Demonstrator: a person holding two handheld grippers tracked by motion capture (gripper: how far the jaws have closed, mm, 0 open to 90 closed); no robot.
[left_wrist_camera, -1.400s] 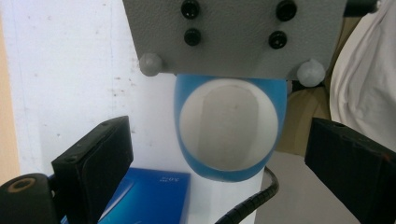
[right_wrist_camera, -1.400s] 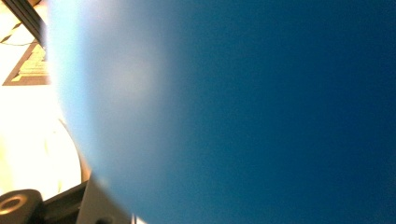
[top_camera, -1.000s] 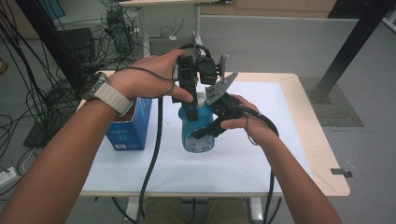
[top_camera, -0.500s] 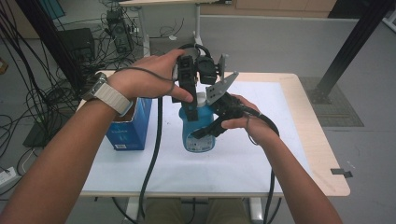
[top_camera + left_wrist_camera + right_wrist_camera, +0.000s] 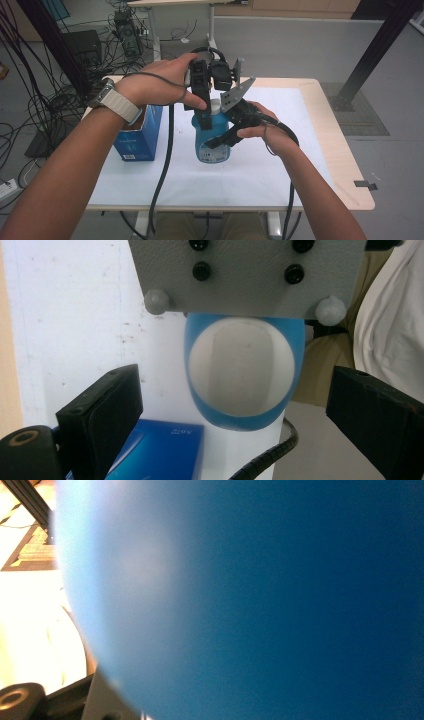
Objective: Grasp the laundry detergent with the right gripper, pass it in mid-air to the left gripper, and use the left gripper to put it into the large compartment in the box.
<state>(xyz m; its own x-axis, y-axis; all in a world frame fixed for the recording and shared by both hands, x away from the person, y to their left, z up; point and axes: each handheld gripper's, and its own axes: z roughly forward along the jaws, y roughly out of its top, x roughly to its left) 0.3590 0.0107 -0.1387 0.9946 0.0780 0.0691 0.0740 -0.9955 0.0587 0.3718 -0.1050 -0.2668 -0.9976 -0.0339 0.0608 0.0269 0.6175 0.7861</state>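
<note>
Bottle held, cap not grabbed yet
Right tool (image 5: pixel 212 142) clamps the blue bottle (image 5: pixel 212 150) mid-worktop; left tool (image 5: pixel 207 107) hangs open above it (cap next, probably).

We see the bottle (image 5: pixel 212 142) standing upright near the middle of the table (image 5: pixel 320 130), on the mat (image 5: pixel 280 170). Our right gripper (image 5: pixel 220 141) comes at the bottle from its right side, clamped against the body. Our left gripper (image 5: pixel 202 107) hangs directly above the bottle's top, pointing down, its jaws standing apart to either side of the bottle's top (image 5: pixel 240 375). The box (image 5: pixel 137 135) stands left of both grippers, just beside the bottle and under our left forearm.
</note>
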